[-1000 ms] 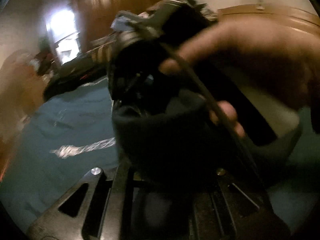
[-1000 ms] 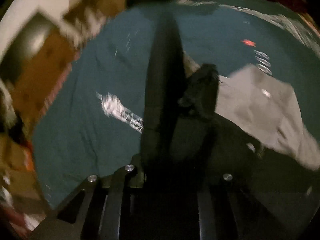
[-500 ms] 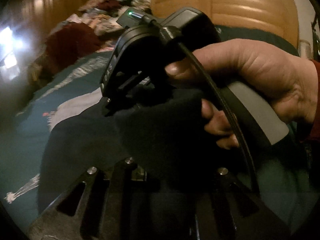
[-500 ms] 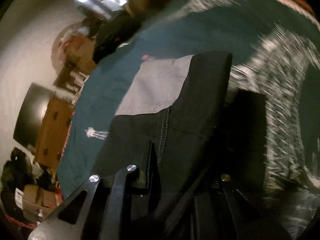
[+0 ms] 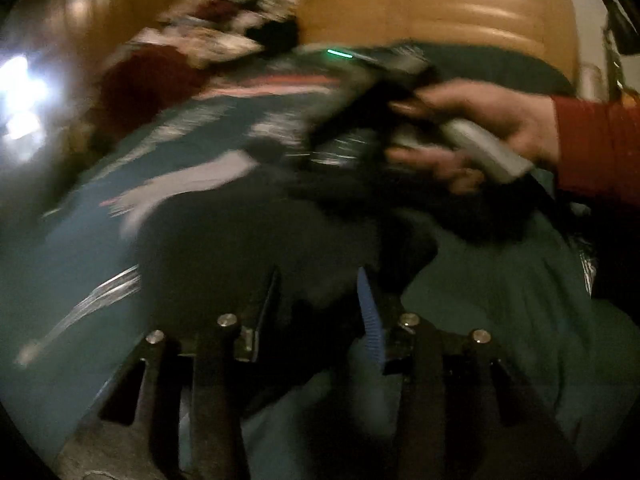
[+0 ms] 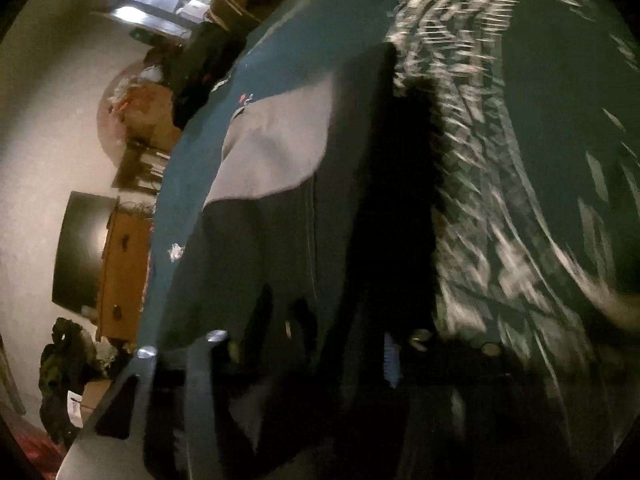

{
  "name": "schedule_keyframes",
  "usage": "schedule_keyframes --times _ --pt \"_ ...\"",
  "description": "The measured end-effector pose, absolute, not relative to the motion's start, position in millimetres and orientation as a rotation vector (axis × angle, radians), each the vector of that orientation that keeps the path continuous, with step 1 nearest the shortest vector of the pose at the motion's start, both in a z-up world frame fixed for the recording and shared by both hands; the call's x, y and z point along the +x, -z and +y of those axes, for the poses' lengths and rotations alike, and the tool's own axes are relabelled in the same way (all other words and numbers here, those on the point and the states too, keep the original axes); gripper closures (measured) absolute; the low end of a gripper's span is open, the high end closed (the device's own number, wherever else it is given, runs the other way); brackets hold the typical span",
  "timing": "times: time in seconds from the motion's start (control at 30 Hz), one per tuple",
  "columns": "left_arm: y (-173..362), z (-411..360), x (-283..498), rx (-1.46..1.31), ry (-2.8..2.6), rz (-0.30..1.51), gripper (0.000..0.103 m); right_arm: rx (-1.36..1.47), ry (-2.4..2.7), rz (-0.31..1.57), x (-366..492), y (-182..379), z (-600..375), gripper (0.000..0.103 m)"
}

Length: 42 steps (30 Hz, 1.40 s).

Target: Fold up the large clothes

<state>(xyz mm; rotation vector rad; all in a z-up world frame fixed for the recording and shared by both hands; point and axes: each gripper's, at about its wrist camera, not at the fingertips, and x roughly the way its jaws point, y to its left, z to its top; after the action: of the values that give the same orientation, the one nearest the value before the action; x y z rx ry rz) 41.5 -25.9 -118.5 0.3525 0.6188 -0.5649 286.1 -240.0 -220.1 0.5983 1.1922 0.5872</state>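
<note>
A large dark garment with a grey panel (image 5: pixel 248 240) (image 6: pixel 280 148) lies on a teal patterned bedspread (image 5: pixel 80 248) (image 6: pixel 540 160). My left gripper (image 5: pixel 320 300) has its jaws parted, with the garment's dark edge lying between and just ahead of them. My right gripper (image 6: pixel 340 340) also has parted jaws with dark cloth across them. In the left wrist view the right gripper (image 5: pixel 360 92) is held by a hand with a red sleeve, over the garment's far side, blurred by motion.
A wooden headboard (image 5: pixel 440 12) stands at the bed's far end, with a pile of clothes (image 5: pixel 208 36) to its left. In the right wrist view, a wooden dresser (image 6: pixel 124 276) and a dark screen (image 6: pixel 80 256) stand beside the bed.
Both grippers have opened and let the garment drop onto the bed. The right gripper has moved away from the left one toward the headboard.
</note>
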Motion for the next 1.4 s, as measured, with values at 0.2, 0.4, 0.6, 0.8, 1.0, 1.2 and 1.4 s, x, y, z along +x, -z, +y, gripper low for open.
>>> schedule_keyframes --times 0.2,0.4,0.6,0.8,1.0,1.2,1.4 --pt "129.7 37.0 22.3 0.289 0.353 0.647 0.060 0.592 -0.603 1.182 219.0 206.7 -251.1 0.040" --pt "143.4 24.6 46.9 0.303 0.383 0.648 0.059 0.610 -0.608 1.169 173.3 201.2 -245.8 0.034" --pt "158.0 25.0 81.9 0.447 0.318 0.665 0.063 0.564 -0.549 1.152 158.8 206.0 -230.4 0.086" --pt "188.7 38.5 65.6 0.587 0.327 0.722 0.067 0.653 -0.501 1.165 148.9 230.1 -262.3 0.099" --pt "118.0 51.0 23.0 0.393 0.343 0.548 0.072 0.630 -0.488 1.156 148.6 235.7 -256.7 0.100" --pt "131.9 18.9 87.8 0.346 0.373 0.583 0.068 0.633 -0.482 1.149 153.5 239.2 -249.7 0.100" --pt "185.2 9.1 105.4 0.456 0.344 0.748 0.068 0.629 -0.476 1.153 152.3 242.4 -248.9 0.103"
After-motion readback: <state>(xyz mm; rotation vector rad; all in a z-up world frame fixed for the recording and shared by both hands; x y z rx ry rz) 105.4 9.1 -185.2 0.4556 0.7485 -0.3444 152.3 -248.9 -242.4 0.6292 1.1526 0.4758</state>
